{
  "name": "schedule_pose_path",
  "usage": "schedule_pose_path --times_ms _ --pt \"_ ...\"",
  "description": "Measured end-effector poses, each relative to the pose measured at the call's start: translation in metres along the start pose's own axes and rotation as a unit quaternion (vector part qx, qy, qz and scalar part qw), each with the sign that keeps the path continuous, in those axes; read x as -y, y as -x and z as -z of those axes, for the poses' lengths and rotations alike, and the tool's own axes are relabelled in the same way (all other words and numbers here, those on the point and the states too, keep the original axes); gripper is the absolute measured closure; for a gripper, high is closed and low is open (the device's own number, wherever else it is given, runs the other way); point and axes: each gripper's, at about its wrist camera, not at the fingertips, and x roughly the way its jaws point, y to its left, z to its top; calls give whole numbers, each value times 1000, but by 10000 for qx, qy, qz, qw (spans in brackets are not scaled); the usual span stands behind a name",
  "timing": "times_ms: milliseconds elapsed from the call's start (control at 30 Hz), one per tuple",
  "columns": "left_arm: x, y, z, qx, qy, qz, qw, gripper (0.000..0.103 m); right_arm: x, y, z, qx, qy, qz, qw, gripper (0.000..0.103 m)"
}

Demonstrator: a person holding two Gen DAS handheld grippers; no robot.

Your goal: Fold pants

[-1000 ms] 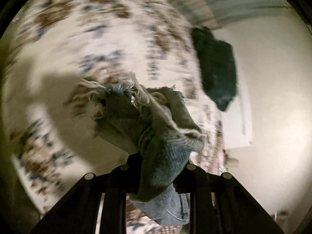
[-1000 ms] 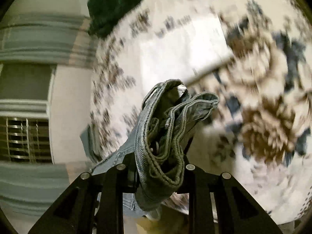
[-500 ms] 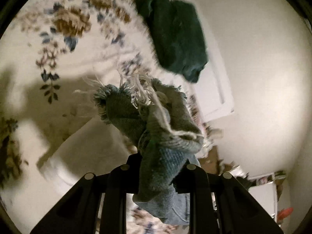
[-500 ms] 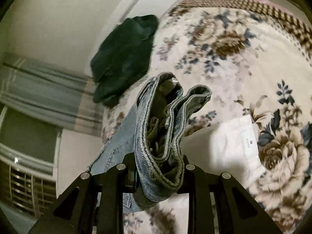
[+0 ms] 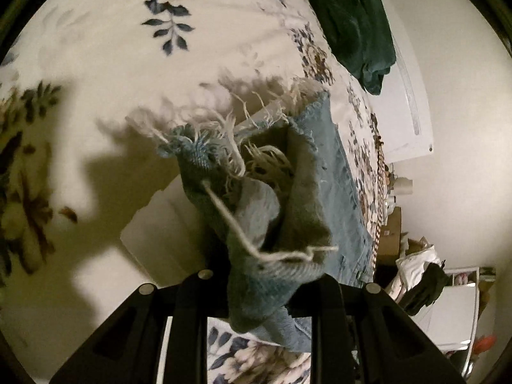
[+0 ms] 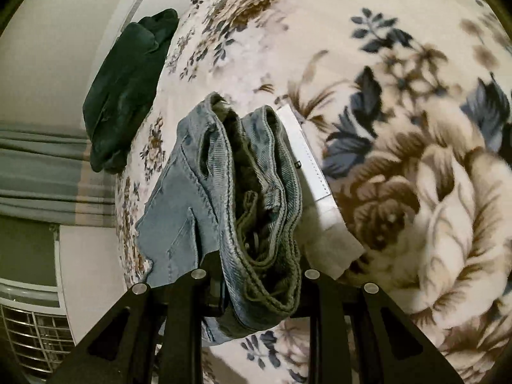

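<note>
Left gripper (image 5: 262, 291): clamped on the frayed hem end of the jeans (image 5: 256, 217). Denim is bunched between the jaws and stands up out of them toward 12 o'clock; white fringe threads (image 5: 224, 128) splay off the top edge, and one long thread trails across the bundle toward 4 o'clock. More of the jeans runs off at 2–3 o'clock from the grip, over the floral bedspread (image 5: 112, 48). A white folded item (image 5: 166, 224) sits on the bedspread at 9 o'clock from the bundle, partly behind it. A dark green garment (image 5: 355, 22) lies at 1 o'clock, near the bed edge by the wall. A clutter pile (image 5: 416, 265) is at 3–4 o'clock, off the bed.

Right gripper (image 6: 259, 284): clenched on the waistband end of the jeans (image 6: 256, 192). The waistband is folded into several layers between the jaws; seams and a belt loop are visible, and the button area is too dark to read. A flat panel of denim hangs out at 9 o'clock from the grip. The white folded item (image 6: 310, 166) is at 1–3 o'clock, touching or directly behind the bundle; I can't tell which. The dark green garment (image 6: 124, 86) is at 10–11 o'clock, well apart, on the edge of the floral bedspread (image 6: 400, 64). A curtain (image 6: 41, 172) is at 9 o'clock and a vent grille (image 6: 28, 326) at 8 o'clock.
</note>
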Motion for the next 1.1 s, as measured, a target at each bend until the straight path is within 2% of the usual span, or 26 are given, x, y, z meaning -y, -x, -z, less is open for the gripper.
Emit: schedule_pose_path --times_ms 133,200,333,400,467,500,567,600,667,767,833,967,1100 --pt "5 -3 -10 -146 -155 -176 9996 80 1 -4 1 -103 130 120 9998 76" --pt "8 1 -10 -272 -279 -381 9985 77 1 -7 0 -208 164 200 9994 73" --pt "19 19 -8 -306 -682 -863 9935 72 -7 -7 2 -368 441 628 9964 55" --pt "26 31 -6 -239 -989 -1275 9866 54 -14 -2 6 -403 652 942 9926 52" --pt "40 47 -3 -81 -1409 -1629 9765 49 -26 6 13 -373 1003 1362 9849 37" --pt "43 51 -2 -22 -1564 -1737 9723 40 -32 11 17 -331 1170 1493 9813 32" --pt "61 63 3 67 -2001 -1989 9594 26 -54 25 30 -195 1705 1945 9658 12" --pt "70 69 5 74 -2183 -2050 9541 23 -65 34 36 -112 1928 2121 9580 10" --pt "89 78 13 32 -2563 -2178 9417 17 -89 49 51 93 2368 2462 9398 5" --pt "122 97 29 98 -3162 -2378 9183 16 -122 76 73 424 2818 2687 9201 0" --pt "137 108 35 186 -3379 -2401 9098 16 -140 97 85 613 2994 2767 9111 0" --pt "169 147 57 354 -3748 -2485 8925 16 -169 146 104 873 3073 2772 9062 0" --pt "192 193 80 521 -3931 -2477 8840 16 -194 208 126 1108 3066 2677 9067 0"
